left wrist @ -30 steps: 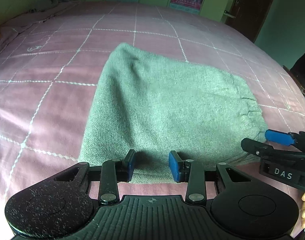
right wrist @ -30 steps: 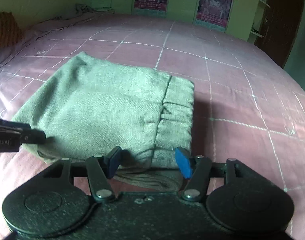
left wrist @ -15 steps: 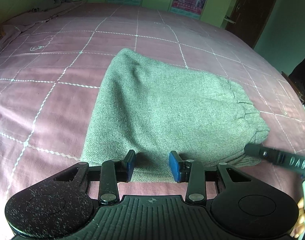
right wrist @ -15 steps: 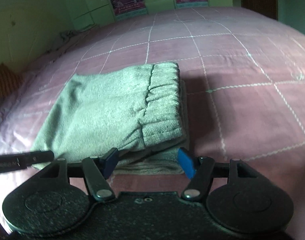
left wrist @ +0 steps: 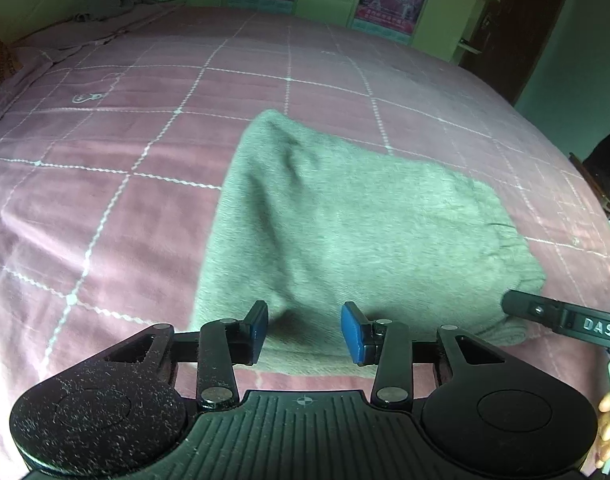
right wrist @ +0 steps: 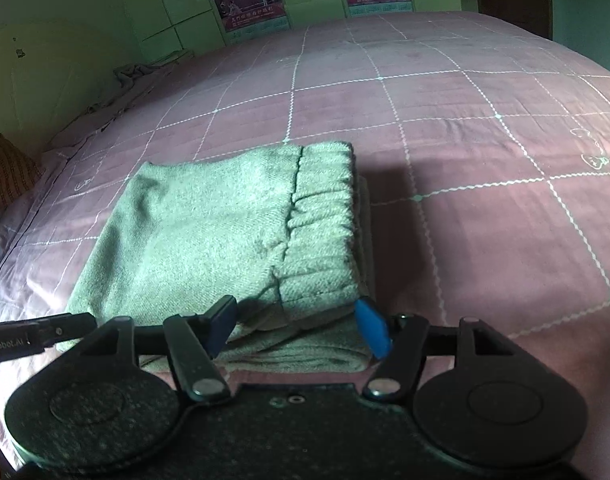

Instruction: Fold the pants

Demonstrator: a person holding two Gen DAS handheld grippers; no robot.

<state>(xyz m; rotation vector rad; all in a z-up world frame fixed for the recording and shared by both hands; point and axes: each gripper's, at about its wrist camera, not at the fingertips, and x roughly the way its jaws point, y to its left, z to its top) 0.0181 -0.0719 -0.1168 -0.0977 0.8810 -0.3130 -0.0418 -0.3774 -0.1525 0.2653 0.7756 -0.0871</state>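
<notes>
Lying folded on bedspread [left wrist: 145,208]: pants [left wrist: 345,232]; left gripper [left wrist: 305,332], right gripper [right wrist: 301,328] wide, empty.

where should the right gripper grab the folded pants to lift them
Judging by the stack, grip the near waistband corner of the pants, coming in low from the near edge. The layers stack there into one thick edge right ahead of the open right gripper, so one pinch likely catches them all.
</notes>
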